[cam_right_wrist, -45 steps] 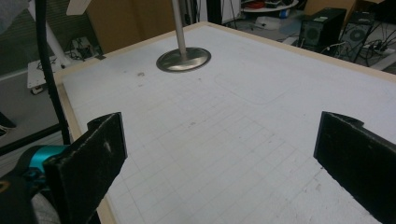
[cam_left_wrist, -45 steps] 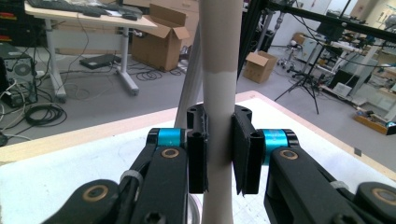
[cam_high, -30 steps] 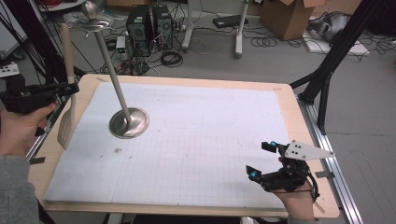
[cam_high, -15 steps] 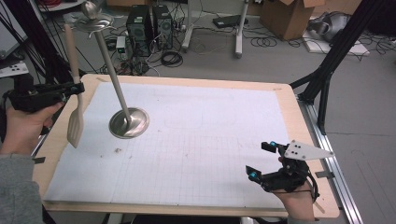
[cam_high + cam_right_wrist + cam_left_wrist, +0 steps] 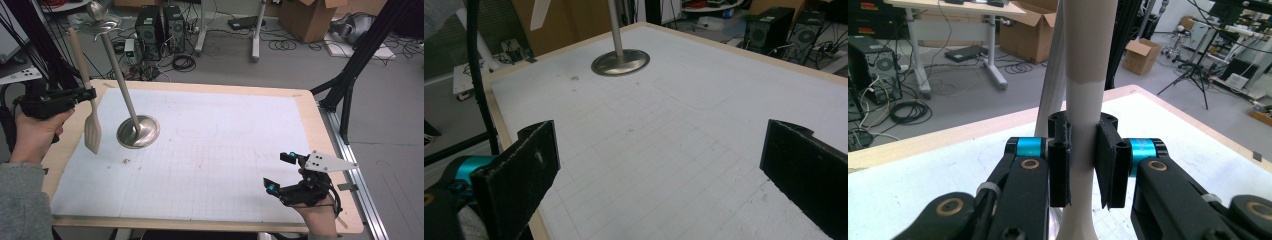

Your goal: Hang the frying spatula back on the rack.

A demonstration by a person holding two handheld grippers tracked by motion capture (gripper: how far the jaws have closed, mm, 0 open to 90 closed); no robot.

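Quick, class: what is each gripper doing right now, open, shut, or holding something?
Left gripper: shut on the spatula, clamped on its handle, blade hanging down.
Right gripper: open, jaws wide apart, holding nothing, above the table.

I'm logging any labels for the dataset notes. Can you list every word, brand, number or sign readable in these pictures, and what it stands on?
No text can be read anywhere.
The spatula in the left gripper: no marking.
The metal stand: no marking.
The right gripper: no marking.
The gridded mat: lines, no numbers.
The cardboard box and computer towers behind: too small and blurred to tell.
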